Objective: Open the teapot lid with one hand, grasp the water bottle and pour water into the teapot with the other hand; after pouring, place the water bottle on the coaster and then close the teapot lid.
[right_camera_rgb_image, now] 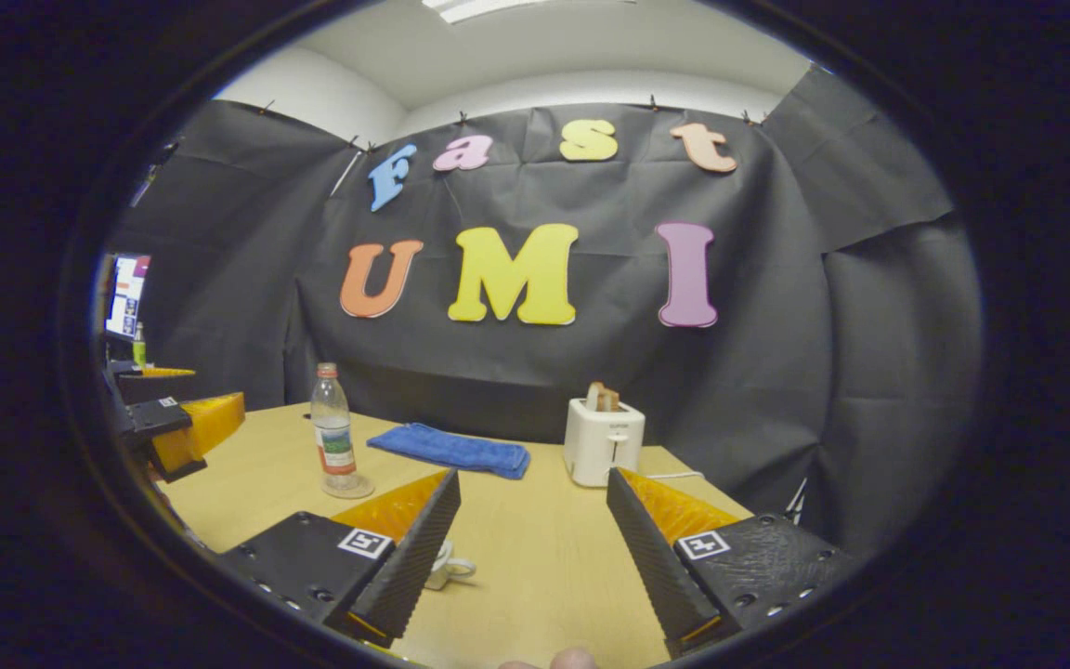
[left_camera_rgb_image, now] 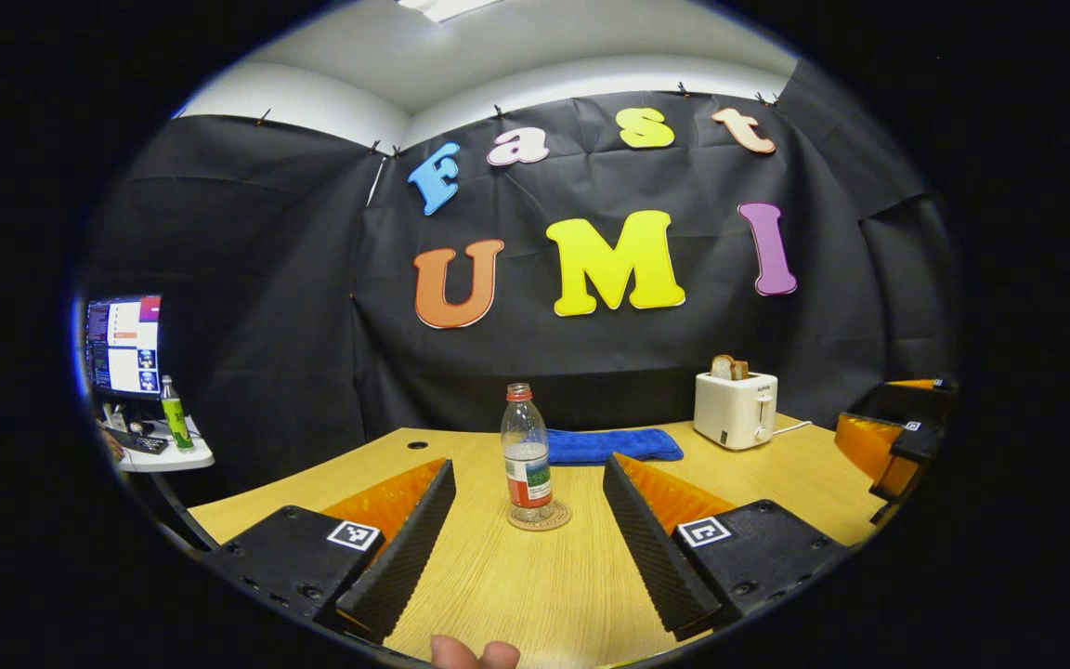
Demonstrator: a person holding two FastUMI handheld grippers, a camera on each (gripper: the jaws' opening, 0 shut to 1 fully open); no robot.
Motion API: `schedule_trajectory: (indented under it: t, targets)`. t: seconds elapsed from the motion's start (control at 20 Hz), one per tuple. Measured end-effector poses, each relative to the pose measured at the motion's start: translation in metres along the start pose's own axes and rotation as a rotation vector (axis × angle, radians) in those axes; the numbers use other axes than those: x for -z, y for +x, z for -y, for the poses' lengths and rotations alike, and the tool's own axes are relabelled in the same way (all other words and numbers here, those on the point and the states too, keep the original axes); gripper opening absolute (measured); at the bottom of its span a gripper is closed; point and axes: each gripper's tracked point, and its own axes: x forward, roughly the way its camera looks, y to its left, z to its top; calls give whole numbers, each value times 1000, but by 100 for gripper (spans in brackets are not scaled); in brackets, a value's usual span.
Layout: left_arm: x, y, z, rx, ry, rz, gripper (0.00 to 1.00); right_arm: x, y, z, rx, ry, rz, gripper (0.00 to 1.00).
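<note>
1. Black cloth backs a pale wood-grain table (left_camera_rgb_image: 535, 595), low in both views; a blue towel (left_camera_rgb_image: 614, 445), soft and napped, lies mid-frame beside a boxy white toaster (left_camera_rgb_image: 735, 409) holding bread.
2. Centre of the left gripper view, the clear plastic water bottle (left_camera_rgb_image: 527, 455) stands capped on a round coaster (left_camera_rgb_image: 539, 516), probably its set resting place.
3. Left gripper (left_camera_rgb_image: 529, 539) jaws stand apart, empty, framing the bottle; right gripper (right_camera_rgb_image: 532, 557) likewise spread.
4. A small white shape (right_camera_rgb_image: 447, 563) behind its ridged finger may be the teapot; I cannot tell.
</note>
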Motion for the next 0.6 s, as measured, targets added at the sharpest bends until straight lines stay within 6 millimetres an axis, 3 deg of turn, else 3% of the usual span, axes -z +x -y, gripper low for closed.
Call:
schedule_trajectory:
  t: [0.25, 0.6]
  targets:
    - [-2, -9, 6, 27, 18, 5, 100, -4, -14, 7, 49, 6, 8, 96]
    - [7, -10, -10, 13, 43, -12, 99, -12, -15, -15, 37, 33, 18, 95]
